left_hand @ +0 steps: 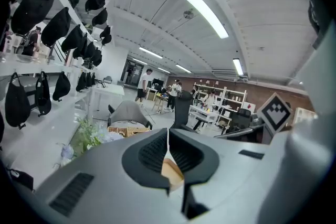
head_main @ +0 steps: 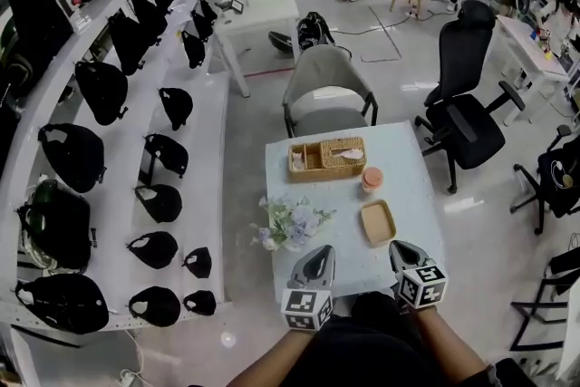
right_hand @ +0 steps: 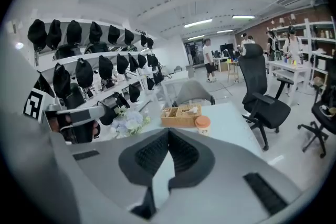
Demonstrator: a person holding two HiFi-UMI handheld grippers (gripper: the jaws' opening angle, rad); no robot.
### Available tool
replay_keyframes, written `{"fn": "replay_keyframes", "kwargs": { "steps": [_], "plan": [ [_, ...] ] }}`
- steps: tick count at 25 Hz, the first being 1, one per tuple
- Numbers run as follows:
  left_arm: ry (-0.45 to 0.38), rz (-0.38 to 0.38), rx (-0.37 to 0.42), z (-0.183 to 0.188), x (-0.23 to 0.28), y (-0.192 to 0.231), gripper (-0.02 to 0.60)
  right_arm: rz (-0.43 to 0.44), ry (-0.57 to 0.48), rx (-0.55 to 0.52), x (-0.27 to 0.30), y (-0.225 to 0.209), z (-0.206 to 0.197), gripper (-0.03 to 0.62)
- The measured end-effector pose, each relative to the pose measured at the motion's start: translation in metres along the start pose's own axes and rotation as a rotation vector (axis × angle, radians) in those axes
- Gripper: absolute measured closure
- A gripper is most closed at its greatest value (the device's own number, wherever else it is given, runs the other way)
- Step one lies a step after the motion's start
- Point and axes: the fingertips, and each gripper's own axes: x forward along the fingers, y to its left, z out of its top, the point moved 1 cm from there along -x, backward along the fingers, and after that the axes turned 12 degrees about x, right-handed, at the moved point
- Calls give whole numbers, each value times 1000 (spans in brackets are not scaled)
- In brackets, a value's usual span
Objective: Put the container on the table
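A shallow tan square container (head_main: 378, 222) lies on the white table (head_main: 412, 195), toward its near right part. My left gripper (head_main: 323, 251) hovers over the table's near edge, left of the container, with its jaws shut tip to tip. A tan patch of the container (left_hand: 170, 169) shows through the gap behind the left gripper's (left_hand: 168, 132) closed tips. My right gripper (head_main: 401, 246) hangs just in front of the container, shut with nothing between its jaws (right_hand: 168, 131). The container is hidden in the right gripper view.
A wicker basket (head_main: 326, 159) stands at the table's far side, an orange-lidded cup (head_main: 372, 179) beside it, and a bunch of pale flowers (head_main: 290, 222) at the left edge. A grey chair (head_main: 326, 91) faces the table. White shelves of black caps (head_main: 109, 149) run along the left. A black office chair (head_main: 467, 118) is on the right.
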Motion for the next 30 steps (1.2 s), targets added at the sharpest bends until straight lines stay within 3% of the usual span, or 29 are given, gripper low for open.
{"fn": "replay_keyframes", "kwargs": {
  "steps": [5, 11, 17, 25, 30],
  "plan": [
    [-28, -10, 34, 19, -9, 6, 569, -12, -134, -20, -22, 20, 30, 595],
    [-60, 56, 107, 36, -24, 28, 569, -26, -235, -111, -39, 28, 55, 595],
    [-111, 89, 86, 49, -35, 43, 569, -55, -266, -103, -44, 23, 67, 595],
    [-94, 99, 73, 42, -40, 53, 569, -79, -275, -158, -44, 30, 69, 595],
    [-92, 108, 65, 40, -40, 61, 569, -83, -285, -127, -41, 33, 69, 595]
  ]
}}
